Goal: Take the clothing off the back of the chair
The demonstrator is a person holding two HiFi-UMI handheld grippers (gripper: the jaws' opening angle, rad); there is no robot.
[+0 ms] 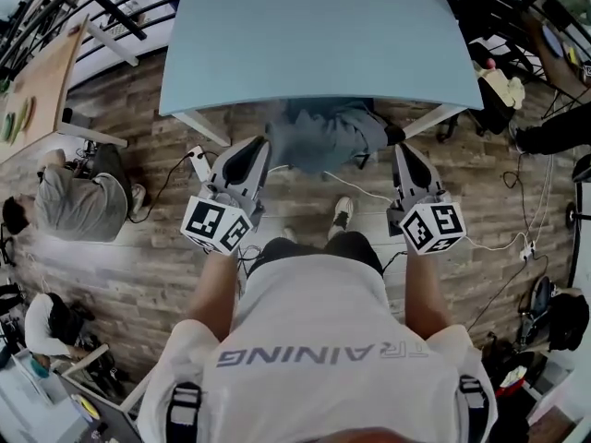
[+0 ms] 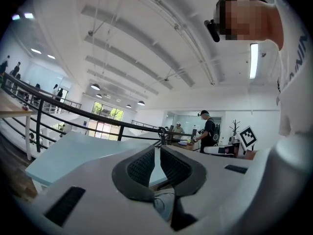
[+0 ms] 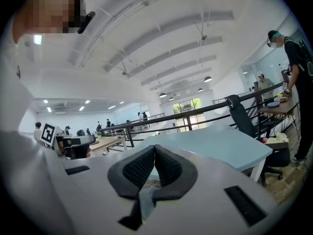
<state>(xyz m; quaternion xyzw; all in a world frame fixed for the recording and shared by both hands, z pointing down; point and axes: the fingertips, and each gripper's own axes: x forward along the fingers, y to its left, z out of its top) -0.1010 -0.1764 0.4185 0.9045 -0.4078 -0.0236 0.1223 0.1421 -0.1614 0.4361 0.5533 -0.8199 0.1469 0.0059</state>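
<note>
A grey-blue piece of clothing (image 1: 323, 132) hangs spread between my two grippers, just in front of the near edge of the light blue table (image 1: 314, 35). My left gripper (image 1: 261, 148) is shut on the garment's left end. My right gripper (image 1: 399, 146) is shut on its right end. In the left gripper view the pads (image 2: 142, 168) meet, with a fold of the cloth (image 2: 164, 204) showing behind them. The right gripper view shows the same: pads (image 3: 139, 168) pressed together and grey cloth (image 3: 145, 199) below them. No chair back shows under the garment.
Wood floor with white cables (image 1: 369, 192) lies below my hands. A seated person (image 1: 78, 201) is at the left. Bags and a power strip (image 1: 526, 247) are at the right. A black office chair (image 3: 240, 114) stands by a railing beyond the table, with other people at desks.
</note>
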